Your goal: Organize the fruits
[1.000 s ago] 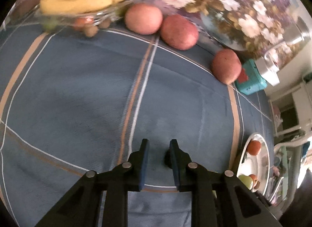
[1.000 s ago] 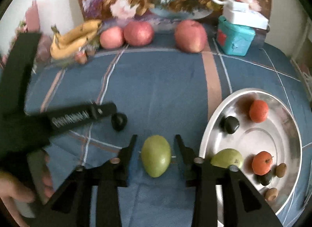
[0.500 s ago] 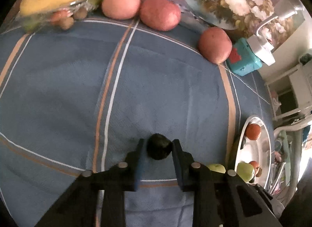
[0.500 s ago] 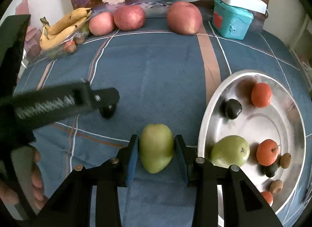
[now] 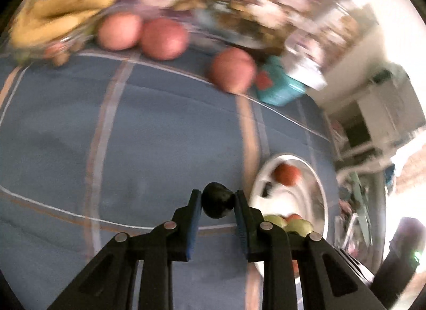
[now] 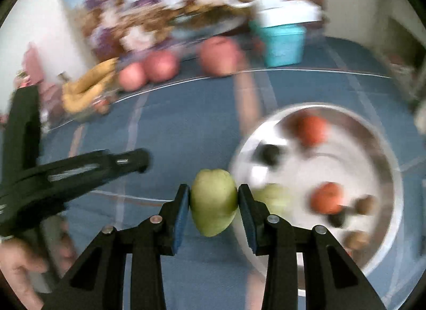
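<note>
Gripping a small, dark, rounded fruit (image 5: 218, 200) between its blue-padded fingers, the left gripper (image 5: 217, 204) sits low in the left wrist view, clamped tight on both sides of the fruit. Beneath it spreads a blue woven cloth (image 5: 159, 128) crossed by pale and tan stripes. At 3 o'clock from the gripper lies an oval metal tray (image 5: 318, 190), shiny and smooth, holding an orange-red round fruit (image 5: 286, 174) and green fruits at its near end. Toward 12 o'clock, three round reddish apples (image 5: 163, 38) line the cloth's far edge, with a blurred bunch of yellow bananas (image 5: 61, 16) at 10 o'clock and a teal box (image 5: 279, 90) at 1 o'clock.

From the right wrist view, the right gripper (image 6: 214, 203) is clamped on a smooth green mango-shaped fruit (image 6: 214, 203), its pads pressed against both flanks. The metal tray (image 6: 391, 176) sits at 3 o'clock, motion-blurred, carrying two orange-red fruits, a dark one, a green one and small brown ones. At 9 o'clock the black body of the left gripper (image 6: 80, 171) reaches in, its fingertips hidden from this side. Apples (image 6: 159, 66), bananas (image 6: 87, 88) and the teal box (image 6: 283, 44) stand along the far edge.
</note>
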Available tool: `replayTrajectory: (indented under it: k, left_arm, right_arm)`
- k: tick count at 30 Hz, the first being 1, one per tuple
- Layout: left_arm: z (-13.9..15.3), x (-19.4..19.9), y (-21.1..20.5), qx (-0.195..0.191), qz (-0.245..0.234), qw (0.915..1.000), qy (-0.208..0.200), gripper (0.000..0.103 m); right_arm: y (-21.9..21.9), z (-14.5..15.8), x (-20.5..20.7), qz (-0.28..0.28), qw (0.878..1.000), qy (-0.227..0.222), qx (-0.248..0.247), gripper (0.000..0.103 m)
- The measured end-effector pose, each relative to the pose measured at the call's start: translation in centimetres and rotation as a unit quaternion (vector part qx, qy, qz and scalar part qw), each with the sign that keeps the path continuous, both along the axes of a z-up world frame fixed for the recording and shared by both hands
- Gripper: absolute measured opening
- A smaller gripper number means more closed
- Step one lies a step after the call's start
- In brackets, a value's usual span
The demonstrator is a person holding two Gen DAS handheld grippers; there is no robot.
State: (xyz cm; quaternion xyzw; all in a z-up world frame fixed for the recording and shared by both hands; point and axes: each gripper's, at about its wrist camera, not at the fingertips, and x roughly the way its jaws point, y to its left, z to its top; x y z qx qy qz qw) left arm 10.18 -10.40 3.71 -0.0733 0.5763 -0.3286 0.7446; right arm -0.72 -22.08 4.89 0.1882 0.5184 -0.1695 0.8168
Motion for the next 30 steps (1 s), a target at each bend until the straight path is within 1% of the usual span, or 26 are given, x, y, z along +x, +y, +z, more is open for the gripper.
replayTrajectory:
  k: [2,4,7,9,11,12,14,15,16,19,20,21,22,23,24,25,26,27,28,29,30]
  left_arm:
    - [0.2,-1.4,-2.4,-0.007,-0.036,0.9993,-0.003,0.027]
    - [-0.2,-2.6,-4.2,-0.005,-0.066,0.9978,0.006,0.027]
    - [-1.5,-4.6,-6.9,0.027,-0.099,0.9946,0.015,0.027]
    - [-2.3,-5.3,-7.6,0.034,-0.11,0.9929,0.028,0.028]
    - [-2.8,-5.6,-7.9,0.031,-0.114,0.9916,0.054,0.029]
    - [-3.0,-5.7,-8.0,0.03,-0.115,0.9911,0.06,0.03]
    - [-3.1,-6.0,-7.9,0.032,-0.115,0.9907,0.066,0.044]
    - [-3.0,-6.1,-7.8,0.033,-0.113,0.991,0.064,0.054]
    - [-2.9,-6.2,-7.6,0.032,-0.111,0.9914,0.061,0.057]
    - [-2.2,-6.7,-6.4,0.038,-0.106,0.9925,0.048,0.057]
    - [-2.1,-6.8,-5.8,0.042,-0.099,0.9934,0.041,0.057]
    - [-2.0,-6.9,-5.3,0.048,-0.09,0.9942,0.035,0.06]
    - [-1.9,-7.0,-4.8,0.053,-0.082,0.9948,0.03,0.067]
    - [-1.9,-7.2,-3.9,0.065,-0.066,0.9956,0.018,0.071]
    - [-2.0,-7.3,-3.3,0.072,-0.055,0.9958,0.012,0.082]
    - [-2.1,-7.3,-2.7,0.081,-0.044,0.9958,0.008,0.09]
    - [-2.0,-7.4,-1.8,0.093,-0.027,0.9953,0.002,0.093]
    - [-2.0,-7.5,-1.2,0.099,-0.017,0.995,-0.004,0.098]
    - [-1.8,-7.6,-0.5,0.102,-0.007,0.9946,-0.013,0.103]
    - [-1.6,-7.7,0.1,0.105,0.005,0.9941,-0.024,0.103]
    - [-1.3,-8.0,1.0,0.112,0.017,0.9929,-0.038,0.103]
  right_arm:
    - [-1.6,-0.1,-1.3,-0.029,1.0,0.011,0.001,0.039]
    - [-3.0,-0.4,-2.6,-0.055,0.998,0.015,0.019,0.039]
    - [-3.9,-0.9,-3.9,-0.067,0.997,0.034,0.016,0.039]
    - [-4.2,-1.6,-4.6,-0.07,0.996,0.051,0.011,0.039]
    - [-4.7,-2.2,-5.1,-0.073,0.995,0.059,0.018,0.039]
    - [-4.8,-2.4,-5.4,-0.074,0.995,0.06,0.022,0.039]
    - [-4.9,-2.6,-5.8,-0.075,0.995,0.061,0.026,0.039]
    - [-4.9,-2.7,-6.0,-0.076,0.995,0.061,0.027,0.04]
    - [-4.8,-2.8,-6.1,-0.075,0.995,0.062,0.029,0.039]
    - [-4.5,-2.5,-6.4,-0.073,0.995,0.05,0.034,0.04]
    - [-4.4,-2.3,-6.4,-0.071,0.996,0.048,0.032,0.04]
    - [-4.1,-2.0,-6.7,-0.069,0.996,0.046,0.028,0.041]
    - [-3.8,-1.8,-6.8,-0.066,0.997,0.044,0.024,0.041]
    - [-3.5,-1.7,-6.9,-0.065,0.997,0.043,0.022,0.041]
    - [-3.2,-1.7,-7.0,-0.062,0.997,0.04,0.02,0.041]
    - [-2.9,-1.6,-7.1,-0.059,0.997,0.036,0.018,0.043]
    - [-2.5,-1.5,-7.2,-0.057,0.998,0.033,0.015,0.047]
    - [-2.1,-1.3,-7.4,-0.055,0.998,0.029,0.01,0.06]
    - [-1.7,-1.2,-7.5,-0.054,0.998,0.023,0.003,0.068]
    - [-1.2,-1.1,-7.6,-0.051,0.999,0.017,-0.004,0.077]
    - [-0.8,-1.0,-7.8,-0.046,0.999,0.011,-0.012,0.08]
